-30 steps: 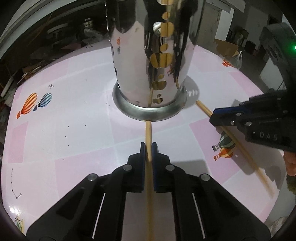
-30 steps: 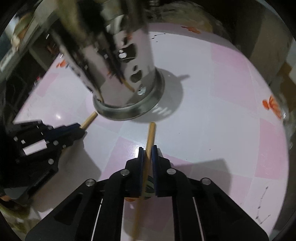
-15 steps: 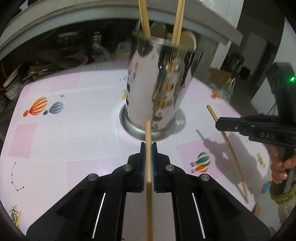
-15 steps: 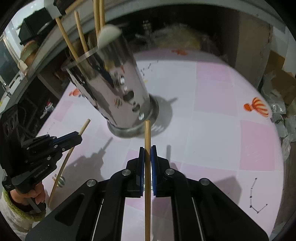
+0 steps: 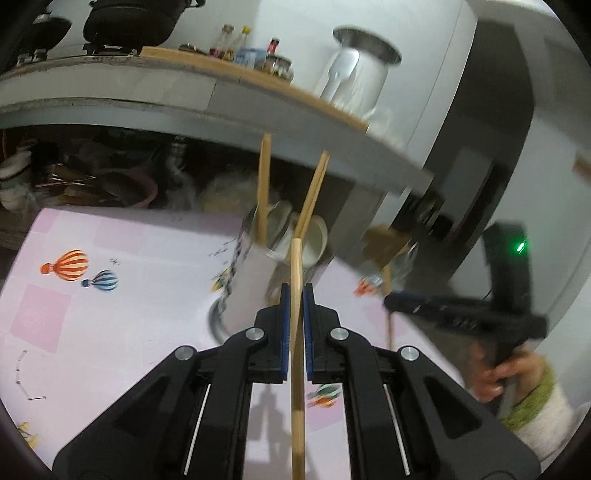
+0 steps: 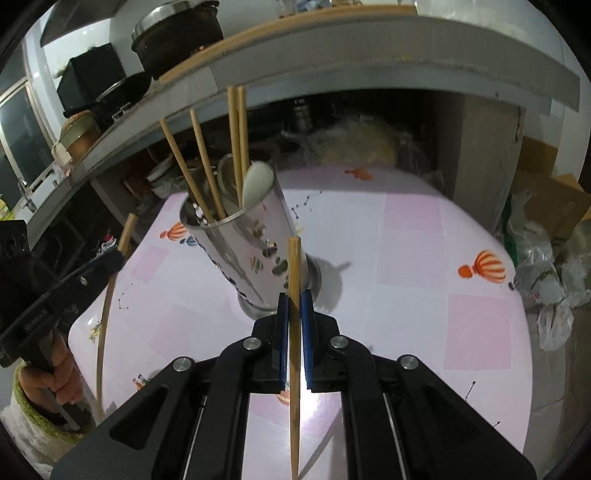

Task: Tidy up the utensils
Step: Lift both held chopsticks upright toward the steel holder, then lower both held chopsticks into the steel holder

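Right wrist view: both tongs, right gripper (image 6: 294, 308) and left gripper (image 5: 295, 295), each clamp a wooden chopstick (image 6: 294, 332); tip each upright over the perforated steel holder (image 6: 240, 236) at eleven o'clock.

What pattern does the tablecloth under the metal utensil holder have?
Pale pink and white squares with small striped hot-air balloons; the pink checked tablecloth shows best in the right wrist view, under the perforated steel utensil holder.

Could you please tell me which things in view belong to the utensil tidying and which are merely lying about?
Job:
- wooden chopstick in left tongs
- wooden chopstick in right tongs
- perforated shiny steel utensil holder

Lying about:
- black lidded pot
- crumpled plastic bags
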`<state>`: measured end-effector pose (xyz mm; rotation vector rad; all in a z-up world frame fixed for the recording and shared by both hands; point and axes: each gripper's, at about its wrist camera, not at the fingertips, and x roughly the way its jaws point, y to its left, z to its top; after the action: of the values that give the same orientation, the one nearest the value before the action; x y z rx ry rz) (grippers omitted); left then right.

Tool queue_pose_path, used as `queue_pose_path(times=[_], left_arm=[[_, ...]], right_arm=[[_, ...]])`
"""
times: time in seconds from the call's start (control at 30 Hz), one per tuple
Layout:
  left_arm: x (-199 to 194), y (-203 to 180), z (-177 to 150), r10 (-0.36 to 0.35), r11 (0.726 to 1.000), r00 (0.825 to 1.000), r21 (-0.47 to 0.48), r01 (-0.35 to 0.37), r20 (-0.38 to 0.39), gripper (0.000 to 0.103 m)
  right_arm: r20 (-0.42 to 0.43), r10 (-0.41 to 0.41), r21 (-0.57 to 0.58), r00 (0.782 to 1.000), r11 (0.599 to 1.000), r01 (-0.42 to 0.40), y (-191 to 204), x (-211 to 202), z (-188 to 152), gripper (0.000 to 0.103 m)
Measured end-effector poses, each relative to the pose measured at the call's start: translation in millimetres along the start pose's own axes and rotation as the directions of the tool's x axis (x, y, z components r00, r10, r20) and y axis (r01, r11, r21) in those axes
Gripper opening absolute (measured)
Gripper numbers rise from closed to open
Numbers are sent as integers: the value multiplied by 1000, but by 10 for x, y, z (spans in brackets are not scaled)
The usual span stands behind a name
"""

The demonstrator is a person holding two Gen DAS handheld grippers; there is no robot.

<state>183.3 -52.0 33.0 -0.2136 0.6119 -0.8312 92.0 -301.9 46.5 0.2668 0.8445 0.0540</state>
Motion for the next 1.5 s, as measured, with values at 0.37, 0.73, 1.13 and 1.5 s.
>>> queue_pose_path(times=[0.37,0.73,1.13,1.5], left_arm=[[17,96,-20,-20,998,1000,-67,20,8,5],[-97,35,100,-15,999,999,-29,16,48,5],[-489,-250,565,-30,998,993,57,24,117,5],[-768,-572,1223,-51,985,969,170,9,244,5]], right_arm=[[11,-4,-11,1000,1000,5,56,-42,26,7],[57,-8,-40,998,999,10,132,-211,165,7],[230,63,-148,971,989,-29,473,-857,729,7],[339,115,-232,934,972,-35,733,-1224,1394,7]])
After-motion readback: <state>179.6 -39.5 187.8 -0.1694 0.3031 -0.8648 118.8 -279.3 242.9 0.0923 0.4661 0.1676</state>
